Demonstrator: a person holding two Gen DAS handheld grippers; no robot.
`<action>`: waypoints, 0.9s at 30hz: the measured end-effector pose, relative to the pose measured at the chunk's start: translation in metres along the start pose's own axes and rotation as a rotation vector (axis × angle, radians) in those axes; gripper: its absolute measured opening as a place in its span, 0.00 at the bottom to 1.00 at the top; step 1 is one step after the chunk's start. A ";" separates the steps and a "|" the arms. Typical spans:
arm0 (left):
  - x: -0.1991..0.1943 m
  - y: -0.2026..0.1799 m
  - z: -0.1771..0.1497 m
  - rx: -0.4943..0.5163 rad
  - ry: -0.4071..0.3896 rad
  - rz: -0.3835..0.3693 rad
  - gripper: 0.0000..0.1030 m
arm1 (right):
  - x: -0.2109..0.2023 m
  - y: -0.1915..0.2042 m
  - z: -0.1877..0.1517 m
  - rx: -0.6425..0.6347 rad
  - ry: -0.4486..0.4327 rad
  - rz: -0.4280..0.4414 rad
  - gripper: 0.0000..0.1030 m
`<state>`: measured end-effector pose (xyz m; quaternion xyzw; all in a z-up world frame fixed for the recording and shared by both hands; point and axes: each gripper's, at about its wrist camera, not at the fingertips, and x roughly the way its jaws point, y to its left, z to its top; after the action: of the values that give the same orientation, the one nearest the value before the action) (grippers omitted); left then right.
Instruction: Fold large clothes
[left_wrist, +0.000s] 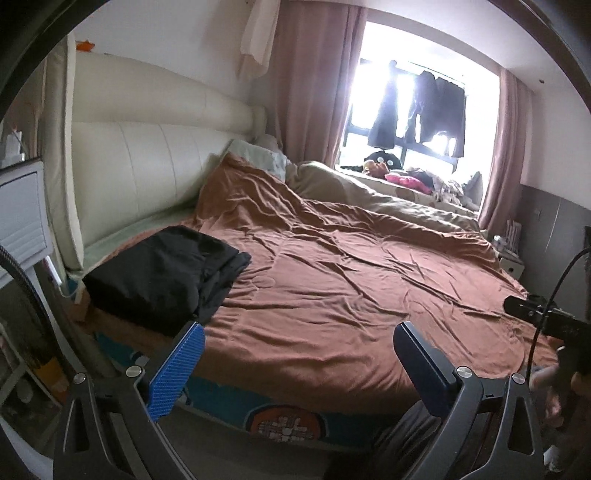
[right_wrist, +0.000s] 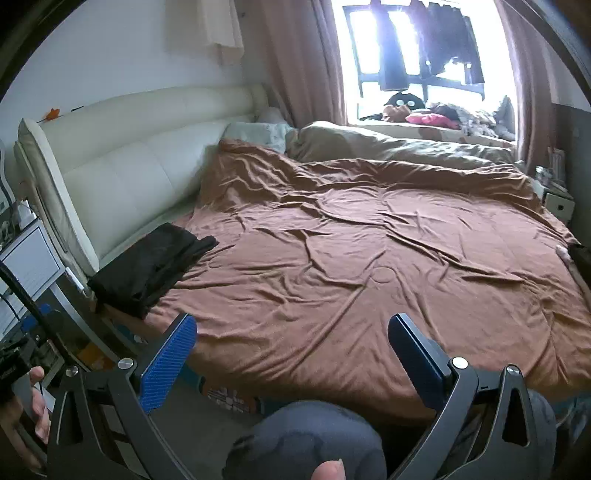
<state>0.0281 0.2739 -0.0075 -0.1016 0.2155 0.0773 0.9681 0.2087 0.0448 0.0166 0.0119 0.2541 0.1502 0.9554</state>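
A folded black garment (left_wrist: 162, 273) lies at the left end of the bed, close to the cream headboard; the right wrist view shows the black garment (right_wrist: 151, 269) at the bed's left edge too. My left gripper (left_wrist: 299, 336) hangs open over the near edge of the rust-brown quilt (left_wrist: 351, 280), nothing between its blue fingers (left_wrist: 177, 369). My right gripper (right_wrist: 291, 332) is open as well, above the near edge of the quilt (right_wrist: 369, 251), and holds nothing. Both stand well to the right of the garment and apart from it.
A cream padded headboard (left_wrist: 147, 162) runs along the left. A white bedside cabinet (left_wrist: 22, 214) stands at the far left. Clothes hang in the bright window (left_wrist: 424, 107), with a pile on the sill. A person's knee (right_wrist: 306, 435) sits below the right gripper. A beige duvet (right_wrist: 388, 147) lies at the back.
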 end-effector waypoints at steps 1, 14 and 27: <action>-0.002 0.000 -0.001 0.004 -0.003 -0.001 0.99 | -0.002 0.001 -0.004 0.000 -0.003 -0.009 1.00; -0.021 -0.005 -0.022 0.062 -0.021 -0.059 0.99 | -0.047 -0.004 -0.049 0.015 -0.060 -0.142 1.00; -0.022 -0.029 -0.041 0.104 -0.017 -0.159 0.99 | -0.060 0.012 -0.077 0.004 -0.101 -0.235 1.00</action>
<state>-0.0024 0.2339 -0.0301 -0.0672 0.2023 -0.0103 0.9770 0.1187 0.0345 -0.0203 -0.0086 0.2054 0.0359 0.9780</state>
